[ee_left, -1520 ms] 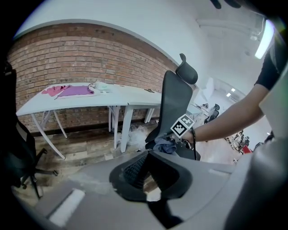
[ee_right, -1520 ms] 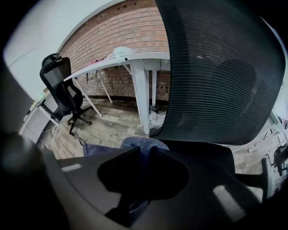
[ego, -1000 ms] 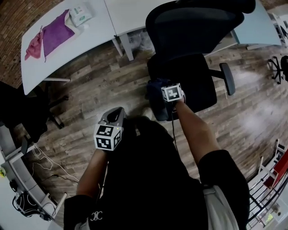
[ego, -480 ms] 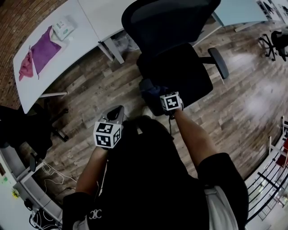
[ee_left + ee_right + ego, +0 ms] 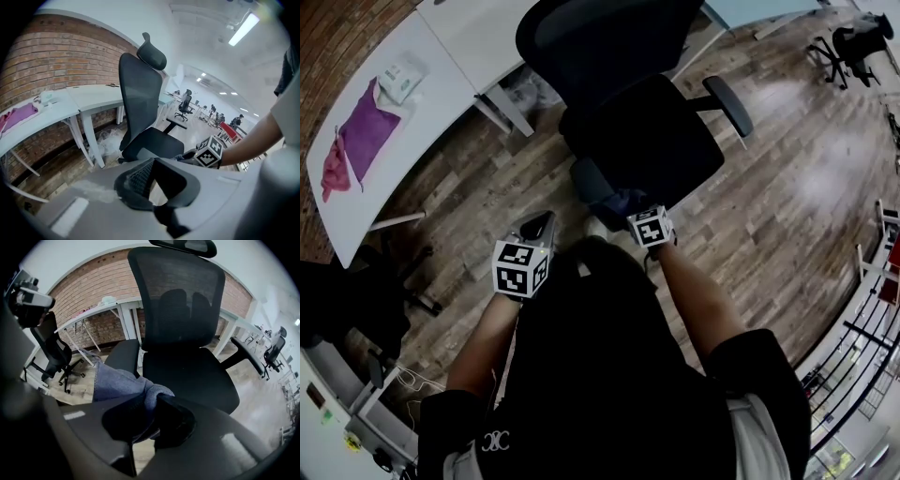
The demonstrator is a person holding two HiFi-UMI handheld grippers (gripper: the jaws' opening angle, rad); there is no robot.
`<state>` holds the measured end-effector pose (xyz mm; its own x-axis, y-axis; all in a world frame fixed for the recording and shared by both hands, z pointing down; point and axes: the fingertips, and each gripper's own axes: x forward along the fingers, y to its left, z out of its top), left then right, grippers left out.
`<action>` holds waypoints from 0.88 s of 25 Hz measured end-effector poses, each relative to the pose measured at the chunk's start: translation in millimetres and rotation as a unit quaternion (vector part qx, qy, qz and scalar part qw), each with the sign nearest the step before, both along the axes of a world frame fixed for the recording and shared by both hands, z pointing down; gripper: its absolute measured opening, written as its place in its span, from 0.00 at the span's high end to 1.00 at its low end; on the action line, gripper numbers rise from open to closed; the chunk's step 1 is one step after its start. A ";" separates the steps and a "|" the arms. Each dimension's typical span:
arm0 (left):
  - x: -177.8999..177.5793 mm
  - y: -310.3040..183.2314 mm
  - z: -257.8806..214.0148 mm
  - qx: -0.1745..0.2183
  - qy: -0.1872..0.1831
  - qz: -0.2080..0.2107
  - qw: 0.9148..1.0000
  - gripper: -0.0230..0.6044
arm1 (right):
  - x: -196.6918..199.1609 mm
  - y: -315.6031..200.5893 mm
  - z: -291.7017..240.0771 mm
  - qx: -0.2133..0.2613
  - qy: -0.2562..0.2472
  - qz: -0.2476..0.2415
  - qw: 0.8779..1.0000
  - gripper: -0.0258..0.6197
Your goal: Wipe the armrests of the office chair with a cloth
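While the right gripper [image 5: 151, 416] is clamped on a bunched fold of the blue-grey cloth [image 5: 119, 383], the rest of the fabric trails loose over the near armrest [image 5: 123, 355] at the left of the right gripper view. In the head view the cloth [image 5: 619, 200] shows at frame centre, lying on that same armrest beside the seat's edge.

I judge the cloth light, soft and limp. It will drape and crumple rather than push, so it wants gathering into a pad and pressing flat against the armrest top. My hold is at one edge of the bundle, and a firmer bite deeper into the fold would keep it from slipping out under a stroke.

The armrest looks like a firm dark pad, narrow and long, so strokes along its length should suit it. The far armrest [image 5: 246, 352], at the right of the frame, has no cloth on it.

The chair's black seat [image 5: 187, 376] and mesh backrest [image 5: 180, 296] fill the middle of the view. A chair of this kind may swivel under sideways pressure, I expect.

My left gripper [image 5: 152, 180] hangs off to the side with its jaws apart and nothing between them — free to steady the chair.

At the upper left of the head view, a white desk [image 5: 441, 75] carries a purple cloth [image 5: 366, 131].
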<state>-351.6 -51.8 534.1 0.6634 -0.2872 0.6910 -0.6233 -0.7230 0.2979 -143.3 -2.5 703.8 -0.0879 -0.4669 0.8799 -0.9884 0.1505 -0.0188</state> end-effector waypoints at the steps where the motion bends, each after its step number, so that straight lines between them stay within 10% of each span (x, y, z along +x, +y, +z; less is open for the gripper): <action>1: 2.2 0.5 0.4 0.001 0.001 0.007 1.000 0.96 | 2.2 8.1 -0.2 -0.003 0.004 0.007 1.000 0.85; 11: 10.4 9.1 0.4 0.001 0.007 0.023 1.000 0.96 | -12.9 53.2 -25.3 0.005 -0.039 0.046 0.998 0.85; 22: -17.5 10.2 5.3 -0.002 -0.001 -0.040 0.999 0.96 | -76.2 19.2 -26.4 0.005 -0.029 -0.143 0.989 0.85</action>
